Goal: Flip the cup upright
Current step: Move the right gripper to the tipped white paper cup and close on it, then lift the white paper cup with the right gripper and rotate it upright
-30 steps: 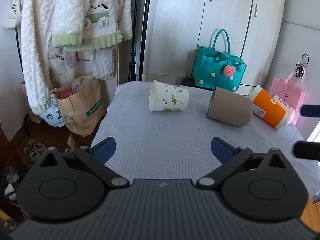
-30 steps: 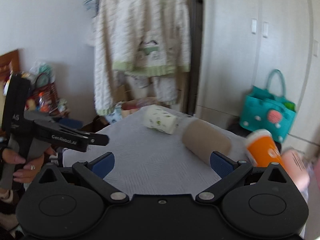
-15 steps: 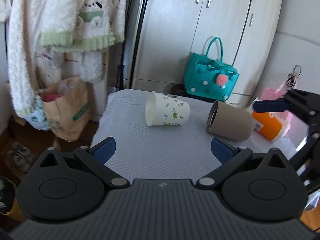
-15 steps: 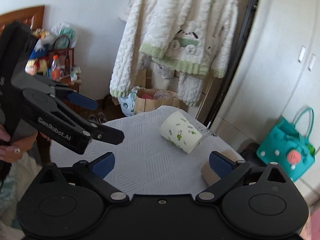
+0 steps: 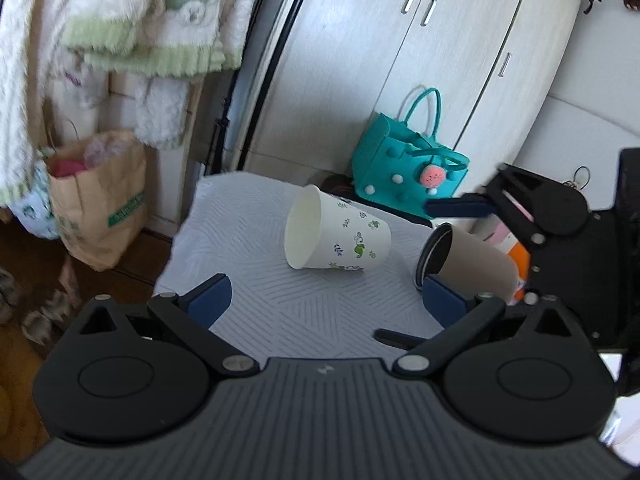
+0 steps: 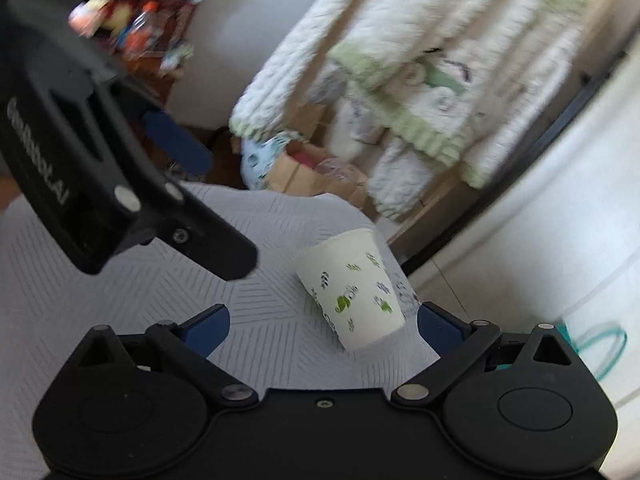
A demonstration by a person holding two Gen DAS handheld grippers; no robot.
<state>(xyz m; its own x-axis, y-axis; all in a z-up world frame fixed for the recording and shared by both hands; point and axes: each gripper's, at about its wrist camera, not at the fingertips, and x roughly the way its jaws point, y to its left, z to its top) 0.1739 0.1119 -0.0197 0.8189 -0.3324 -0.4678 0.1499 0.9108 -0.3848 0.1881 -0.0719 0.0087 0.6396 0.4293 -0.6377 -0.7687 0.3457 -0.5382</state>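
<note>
A white paper cup with green prints (image 5: 340, 238) lies on its side on the pale patterned table (image 5: 248, 240), mouth to the left; it also shows in the right wrist view (image 6: 352, 288). A brown cup (image 5: 468, 264) lies on its side to its right. My left gripper (image 5: 326, 300) is open and empty, short of the white cup. My right gripper (image 6: 322, 324) is open and empty, close to the white cup; it shows in the left wrist view (image 5: 536, 216) above the brown cup.
An orange cup (image 5: 520, 260) lies behind the brown one. A teal bag (image 5: 408, 176) stands behind the table by white cupboards. A brown paper bag (image 5: 96, 208) sits on the floor at left under hanging fleece clothes (image 5: 120, 20).
Both grippers have moved toward the white cup. The right gripper swung left over the brown cup, so the white cup is now near its fingers. The cups have not moved.
</note>
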